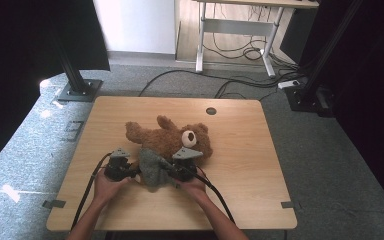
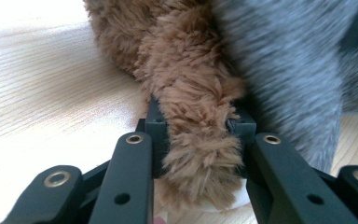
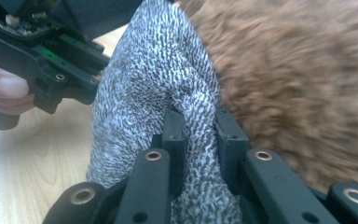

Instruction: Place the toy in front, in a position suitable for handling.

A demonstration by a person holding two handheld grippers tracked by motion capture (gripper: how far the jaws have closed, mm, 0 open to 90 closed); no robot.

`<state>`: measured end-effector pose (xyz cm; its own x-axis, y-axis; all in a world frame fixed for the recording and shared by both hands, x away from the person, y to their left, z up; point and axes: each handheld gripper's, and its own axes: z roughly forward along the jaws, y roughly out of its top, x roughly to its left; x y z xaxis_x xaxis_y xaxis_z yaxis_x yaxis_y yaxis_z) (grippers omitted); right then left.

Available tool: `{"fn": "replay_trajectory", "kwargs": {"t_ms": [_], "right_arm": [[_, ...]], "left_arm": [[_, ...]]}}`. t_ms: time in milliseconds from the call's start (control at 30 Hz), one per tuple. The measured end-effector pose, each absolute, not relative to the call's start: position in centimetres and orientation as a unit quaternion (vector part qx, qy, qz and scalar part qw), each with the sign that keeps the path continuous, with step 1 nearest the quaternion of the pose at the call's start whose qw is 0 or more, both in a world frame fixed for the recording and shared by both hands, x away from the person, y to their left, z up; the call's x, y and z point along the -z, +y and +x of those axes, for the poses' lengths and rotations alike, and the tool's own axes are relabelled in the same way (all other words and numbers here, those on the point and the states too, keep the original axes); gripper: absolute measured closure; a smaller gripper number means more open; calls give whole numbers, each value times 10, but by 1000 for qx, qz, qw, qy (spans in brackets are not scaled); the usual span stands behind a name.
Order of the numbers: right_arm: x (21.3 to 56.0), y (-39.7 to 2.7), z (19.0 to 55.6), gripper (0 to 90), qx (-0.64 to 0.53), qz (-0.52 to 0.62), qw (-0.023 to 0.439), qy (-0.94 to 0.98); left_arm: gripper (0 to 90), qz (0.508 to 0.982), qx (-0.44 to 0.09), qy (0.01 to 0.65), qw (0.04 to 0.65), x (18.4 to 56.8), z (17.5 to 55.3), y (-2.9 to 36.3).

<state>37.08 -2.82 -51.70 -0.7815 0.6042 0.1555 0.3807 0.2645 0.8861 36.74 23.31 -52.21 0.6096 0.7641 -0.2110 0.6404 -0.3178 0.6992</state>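
On the desk, a brown teddy bear lies lengthwise left to right; the left hand-held gripper pinches its leg while the right hand-held gripper pinches a grey knitted garment between them

Both forearms low and forward, left gripper and right gripper facing inward, fingers clamped.

Lab/office: carpet floor w/ cables, desk frame, black rig posts.
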Motion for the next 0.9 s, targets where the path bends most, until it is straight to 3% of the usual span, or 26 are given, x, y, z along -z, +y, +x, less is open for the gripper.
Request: {"fn": "replay_trajectory", "kwargs": {"t_ms": [133, 433, 900], "right_arm": [[510, -54, 367, 775, -525, 328, 136, 773], [516, -115, 381, 775, -516, 404, 150, 740], [521, -157, 382, 775, -494, 436, 196, 726]], "left_arm": [[688, 808, -78, 434, 391, 522, 367, 234], [688, 808, -76, 432, 392, 522, 368, 234], [687, 808, -77, 432, 393, 522, 367, 234]]}}
